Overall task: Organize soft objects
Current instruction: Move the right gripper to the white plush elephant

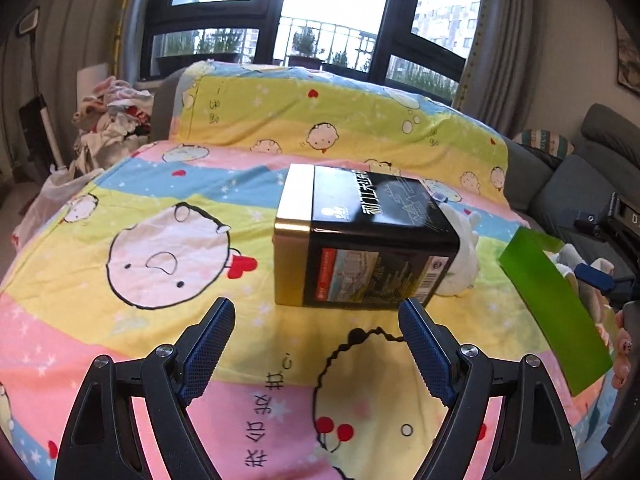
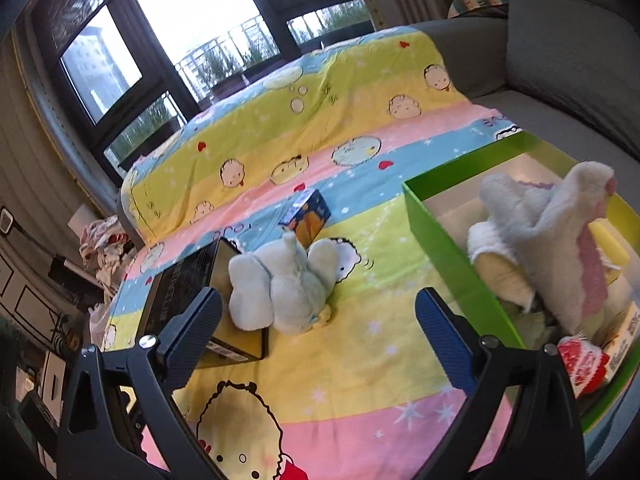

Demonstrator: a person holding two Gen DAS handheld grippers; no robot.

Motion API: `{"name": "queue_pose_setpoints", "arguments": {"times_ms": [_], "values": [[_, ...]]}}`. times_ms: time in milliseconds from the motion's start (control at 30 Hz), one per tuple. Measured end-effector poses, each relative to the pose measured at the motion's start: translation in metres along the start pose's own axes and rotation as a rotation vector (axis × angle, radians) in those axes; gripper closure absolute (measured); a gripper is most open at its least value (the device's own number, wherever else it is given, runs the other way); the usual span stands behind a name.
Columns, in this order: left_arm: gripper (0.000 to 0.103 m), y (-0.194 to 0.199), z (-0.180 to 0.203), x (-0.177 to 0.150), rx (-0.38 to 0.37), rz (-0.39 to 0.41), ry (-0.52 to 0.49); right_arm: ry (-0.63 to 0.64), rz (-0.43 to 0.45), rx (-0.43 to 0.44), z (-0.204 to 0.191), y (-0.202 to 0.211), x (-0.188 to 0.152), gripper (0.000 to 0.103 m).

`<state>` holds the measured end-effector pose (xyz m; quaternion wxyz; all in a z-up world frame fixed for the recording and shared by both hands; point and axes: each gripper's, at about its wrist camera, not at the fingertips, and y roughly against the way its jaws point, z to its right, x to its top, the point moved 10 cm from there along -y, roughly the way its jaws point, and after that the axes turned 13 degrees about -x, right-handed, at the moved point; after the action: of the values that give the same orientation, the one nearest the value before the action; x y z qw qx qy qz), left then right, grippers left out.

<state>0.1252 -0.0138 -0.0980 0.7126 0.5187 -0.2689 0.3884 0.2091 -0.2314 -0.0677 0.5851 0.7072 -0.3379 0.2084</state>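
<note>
A pale blue plush elephant [image 2: 286, 284] lies on the cartoon-print sheet [image 2: 360, 360], against a black and gold tin [image 2: 188, 292]. My right gripper [image 2: 318, 328] is open and empty, just short of the plush. To its right a green box [image 2: 452, 236] holds a white and pink plush [image 2: 560, 240] and other soft items. In the left wrist view my left gripper [image 1: 316, 340] is open and empty, a little in front of the tin [image 1: 360, 244]. The plush [image 1: 464, 256] shows partly behind the tin. The green box [image 1: 556, 308] stands at the right.
A small blue and orange carton [image 2: 308, 216] stands behind the plush. A red and white packet [image 2: 580, 364] lies in the green box. A heap of clothes [image 1: 112, 120] sits at the far left. A grey sofa [image 2: 560, 60] lies beyond the sheet.
</note>
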Motion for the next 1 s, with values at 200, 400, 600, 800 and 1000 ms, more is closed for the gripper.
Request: {"name": "queue_pose_setpoints", "arguments": {"times_ms": [200,400,600,800,1000], "values": [[0.019,0.0,-0.002,0.001,-0.01,-0.002,0.014,0.0,-0.016,0.006,-0.007,-0.007,-0.001,0.006],[0.019,-0.001,-0.005,-0.002,0.004,-0.016,0.026,-0.008,-0.035,0.043,-0.013,-0.012,-0.004,0.006],[0.019,-0.004,-0.006,-0.005,-0.006,-0.031,0.045,0.01,-0.059,0.065,-0.02,-0.017,-0.009,0.007],[0.019,-0.004,-0.003,-0.006,-0.026,-0.031,0.047,0.035,-0.069,0.085,-0.03,-0.021,-0.012,0.018],[0.019,-0.002,-0.011,-0.005,-0.017,-0.039,0.077,0.046,-0.115,0.082,-0.035,-0.037,-0.015,0.029]]}}
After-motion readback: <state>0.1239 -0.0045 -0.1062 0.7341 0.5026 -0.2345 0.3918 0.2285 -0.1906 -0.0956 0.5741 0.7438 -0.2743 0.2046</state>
